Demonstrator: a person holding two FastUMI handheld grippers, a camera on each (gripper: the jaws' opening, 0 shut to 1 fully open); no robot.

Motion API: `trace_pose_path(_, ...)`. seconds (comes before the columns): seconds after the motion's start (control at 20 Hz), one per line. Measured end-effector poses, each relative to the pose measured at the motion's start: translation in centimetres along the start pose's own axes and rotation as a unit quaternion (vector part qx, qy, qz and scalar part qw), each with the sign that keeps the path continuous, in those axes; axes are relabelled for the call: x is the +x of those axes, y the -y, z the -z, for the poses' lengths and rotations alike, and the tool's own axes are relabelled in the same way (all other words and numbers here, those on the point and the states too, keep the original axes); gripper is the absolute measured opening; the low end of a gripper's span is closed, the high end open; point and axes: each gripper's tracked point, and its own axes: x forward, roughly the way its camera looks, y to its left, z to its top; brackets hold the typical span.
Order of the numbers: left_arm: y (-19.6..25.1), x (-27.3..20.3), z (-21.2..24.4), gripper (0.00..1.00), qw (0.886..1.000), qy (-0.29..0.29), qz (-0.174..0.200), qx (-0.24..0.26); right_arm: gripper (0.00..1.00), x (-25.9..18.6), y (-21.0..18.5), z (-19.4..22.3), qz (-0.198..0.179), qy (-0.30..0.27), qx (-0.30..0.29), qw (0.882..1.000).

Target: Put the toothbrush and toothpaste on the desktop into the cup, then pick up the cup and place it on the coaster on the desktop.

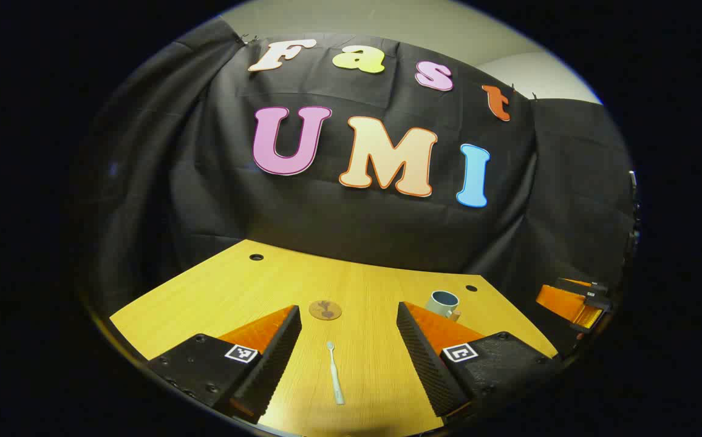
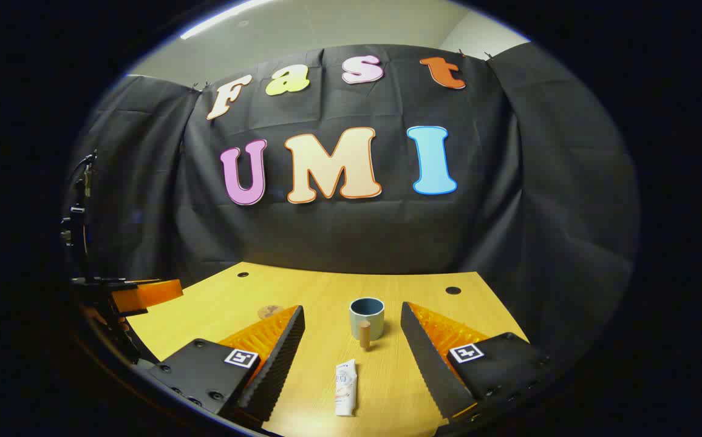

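Both claws gape empty: left claw (image 1: 348, 340) over the thin toothbrush (image 1: 335, 381), which could slip; right claw (image 2: 351, 340) over the toothpaste (image 2: 345, 396).

In the left gripper view, the left gripper (image 1: 348, 346) has its jaws spread wide, with bare counter (image 1: 217, 291) either side of the toothbrush (image 1: 335, 381) lying between them. The coaster (image 1: 325, 310) lies flat beyond it. In the right gripper view, the toothpaste (image 2: 345, 396) lies near, and the upright cup (image 2: 367, 318) stands just beyond it, blocking the path farther in. Counter left and right of the cup is open.
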Motion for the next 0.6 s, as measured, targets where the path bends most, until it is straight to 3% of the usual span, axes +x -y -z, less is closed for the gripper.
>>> trace_pose_path(0.05,0.0,0.0,0.0,0.94,1.000,0.000,-0.001,0.002,0.98,0.0,0.1,0.0,-0.001,0.001,0.001,1.000)
trace_pose_path(0.15,0.1,-0.1,0.3,0.94,1.000,-0.004,-0.003,0.003,0.94,0.1,0.5,0.1,0.001,0.000,-0.003,1.000)
trace_pose_path(0.6,0.8,-0.7,1.7,0.94,0.999,-0.015,-0.031,-0.016,0.98,0.6,1.6,1.9,-0.021,-0.022,0.002,1.000)
